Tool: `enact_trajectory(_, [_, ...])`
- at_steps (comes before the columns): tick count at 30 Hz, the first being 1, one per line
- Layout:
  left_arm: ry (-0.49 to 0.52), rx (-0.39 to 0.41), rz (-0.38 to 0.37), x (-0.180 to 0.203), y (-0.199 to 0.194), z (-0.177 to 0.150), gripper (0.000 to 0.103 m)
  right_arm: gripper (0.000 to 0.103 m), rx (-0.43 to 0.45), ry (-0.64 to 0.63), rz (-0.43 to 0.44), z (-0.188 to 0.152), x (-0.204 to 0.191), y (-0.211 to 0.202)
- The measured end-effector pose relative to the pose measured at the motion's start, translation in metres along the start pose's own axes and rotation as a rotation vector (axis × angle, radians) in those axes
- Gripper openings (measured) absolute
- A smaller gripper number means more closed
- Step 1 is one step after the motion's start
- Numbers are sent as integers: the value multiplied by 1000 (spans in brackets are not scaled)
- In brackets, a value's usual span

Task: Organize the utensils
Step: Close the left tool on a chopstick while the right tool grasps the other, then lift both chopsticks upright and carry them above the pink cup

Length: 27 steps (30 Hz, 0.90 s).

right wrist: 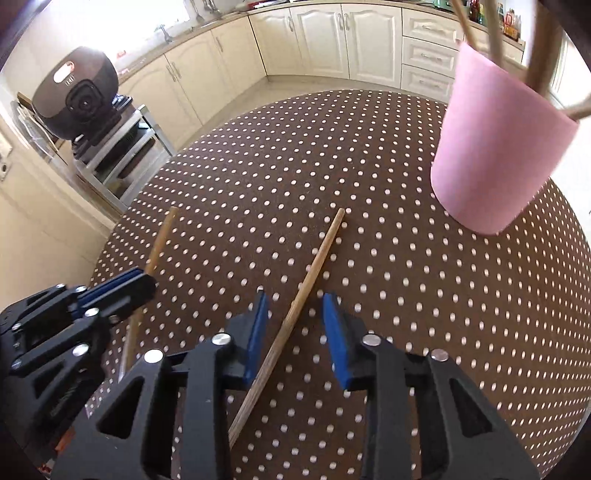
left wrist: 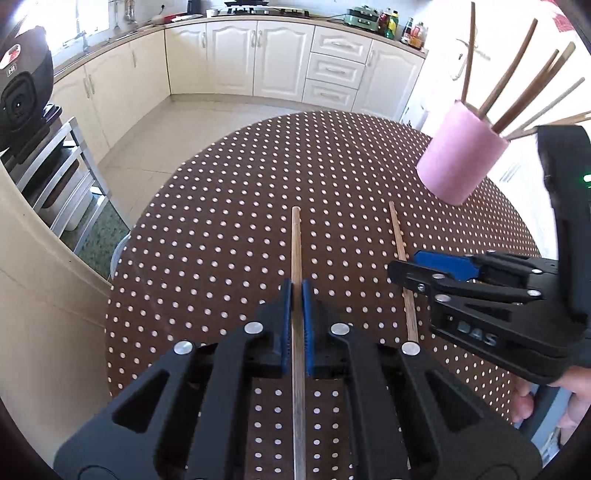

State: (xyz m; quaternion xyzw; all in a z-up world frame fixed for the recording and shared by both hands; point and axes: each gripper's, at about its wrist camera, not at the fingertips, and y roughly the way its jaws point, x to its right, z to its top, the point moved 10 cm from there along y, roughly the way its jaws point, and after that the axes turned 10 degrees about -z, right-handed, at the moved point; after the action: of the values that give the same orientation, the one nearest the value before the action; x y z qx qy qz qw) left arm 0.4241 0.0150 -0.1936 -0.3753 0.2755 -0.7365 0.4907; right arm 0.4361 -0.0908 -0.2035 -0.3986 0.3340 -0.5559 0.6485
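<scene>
On the dotted tabletop, my left hand-held gripper clamps one chopstick; my right hand-held gripper straddles another chopstick, unclenched, both bound for the pink cup.

chopsticks in the pink cup blurred, tops cut off.

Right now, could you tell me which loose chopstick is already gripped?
The lighter chopstick, clamped in the left hand-held gripper; the darker chopstick lies free between the right's open jaws.
</scene>
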Motion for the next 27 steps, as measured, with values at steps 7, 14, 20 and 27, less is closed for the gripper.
enact_trajectory(7, [-3, 18, -13, 3, -5, 2, 6, 7, -24, 17, 38, 3, 3, 4])
enact_trajectory(14, [15, 54, -26, 18, -26, 4, 6, 5, 37, -23, 80, -9, 0, -25])
enact_trajectory(20, [47, 104, -29, 44, -54, 10, 6, 5, 135, -44, 124, -16, 1, -72])
enact_trajectory(27, [97, 173, -31, 77, -94, 10, 6, 4, 253, -15, 163, -21, 20, -132])
